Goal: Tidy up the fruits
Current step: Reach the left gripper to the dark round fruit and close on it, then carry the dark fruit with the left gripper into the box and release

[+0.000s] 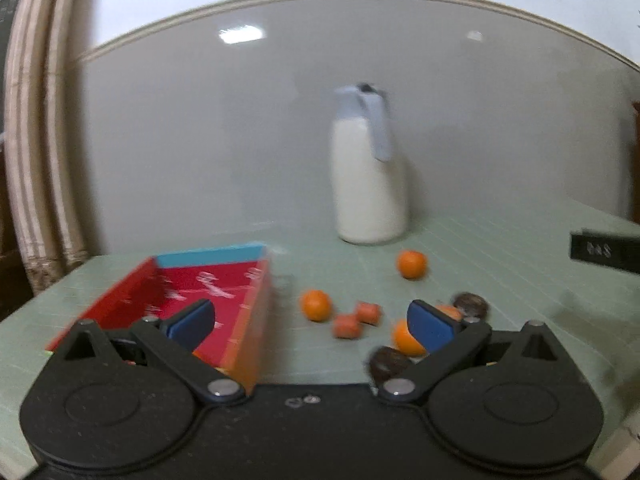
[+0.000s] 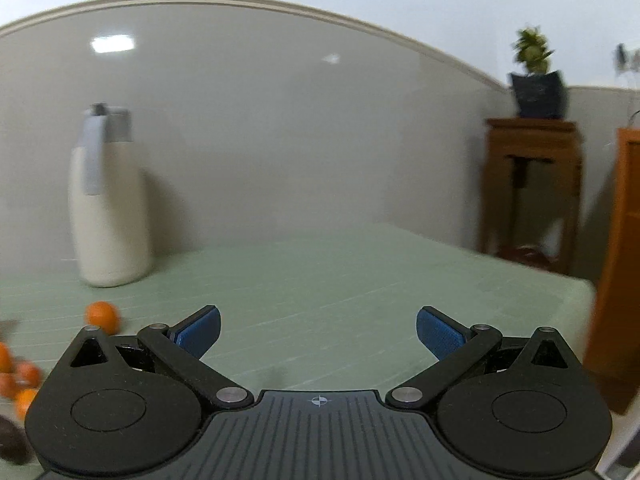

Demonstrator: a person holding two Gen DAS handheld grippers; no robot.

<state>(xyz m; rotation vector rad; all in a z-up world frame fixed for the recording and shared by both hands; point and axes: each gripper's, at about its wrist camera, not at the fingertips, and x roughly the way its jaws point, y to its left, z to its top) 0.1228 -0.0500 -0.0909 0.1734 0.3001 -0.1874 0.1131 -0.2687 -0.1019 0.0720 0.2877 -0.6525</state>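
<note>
In the left wrist view a red box (image 1: 200, 300) with a blue far wall lies open on the green table, at left. Loose fruit lies to its right: an orange (image 1: 316, 305), two small reddish fruits (image 1: 356, 320), a far orange (image 1: 411, 264), a near orange (image 1: 404, 338) and two dark round fruits (image 1: 388, 364). My left gripper (image 1: 310, 326) is open and empty above the table, its left finger over the box. My right gripper (image 2: 318, 334) is open and empty over bare table; an orange (image 2: 103, 317) and more fruit (image 2: 20, 380) show at its left edge.
A white jug with a grey-blue lid (image 1: 368, 168) stands at the back against the wall; it also shows in the right wrist view (image 2: 106, 200). A dark object (image 1: 604, 250) lies at the right edge. A wooden stand with a potted plant (image 2: 532, 184) is beyond the table's right edge.
</note>
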